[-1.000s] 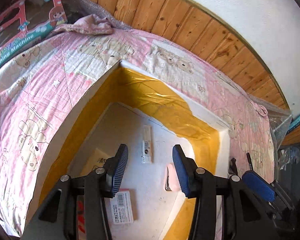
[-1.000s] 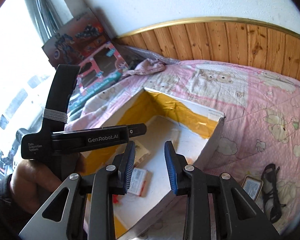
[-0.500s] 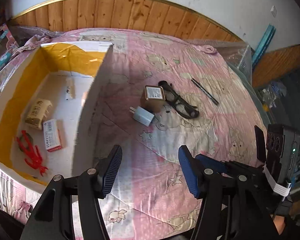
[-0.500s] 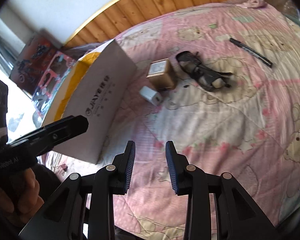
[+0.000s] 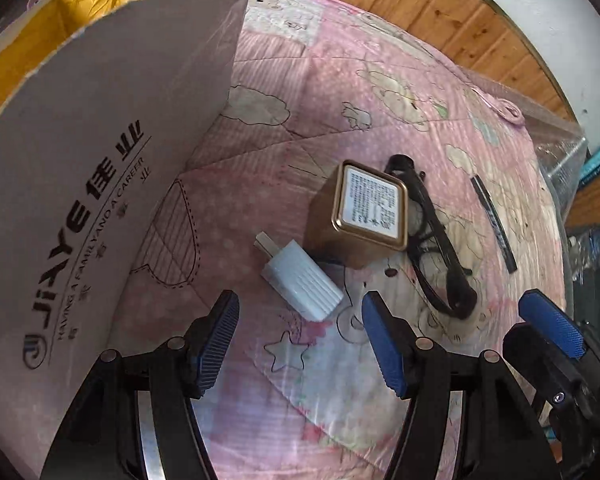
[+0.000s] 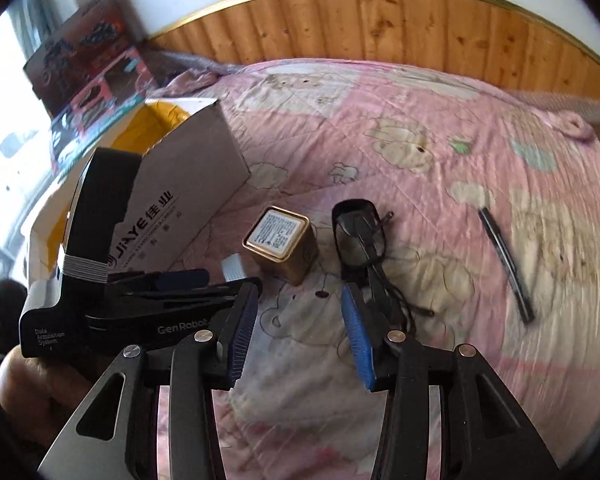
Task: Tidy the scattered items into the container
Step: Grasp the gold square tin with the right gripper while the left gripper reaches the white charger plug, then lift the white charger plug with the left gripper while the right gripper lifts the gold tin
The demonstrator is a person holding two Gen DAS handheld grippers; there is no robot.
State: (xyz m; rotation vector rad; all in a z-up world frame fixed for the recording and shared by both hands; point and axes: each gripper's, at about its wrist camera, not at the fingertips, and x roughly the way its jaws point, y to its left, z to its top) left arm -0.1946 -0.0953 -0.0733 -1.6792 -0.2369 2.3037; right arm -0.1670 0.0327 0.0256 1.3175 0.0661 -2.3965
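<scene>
Pink bear-print quilt point(image 6: 440, 240) covers the bed, wood panelling point(image 6: 380, 20) at twelve o'clock; left gripper point(image 5: 296, 340) and right gripper point(image 6: 300, 332) fingers spread, empty.

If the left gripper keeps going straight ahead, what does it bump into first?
Most likely the white charger plug, lying on the pink quilt just ahead of the open left gripper. The gold tin sits right behind it. Depth is hard to judge.

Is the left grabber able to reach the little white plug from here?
Probably yes. The left gripper is open, and the small white plastic charger plug lies just ahead of its fingers on the pink quilt, with nothing between; the gold tin sits just behind.
</scene>
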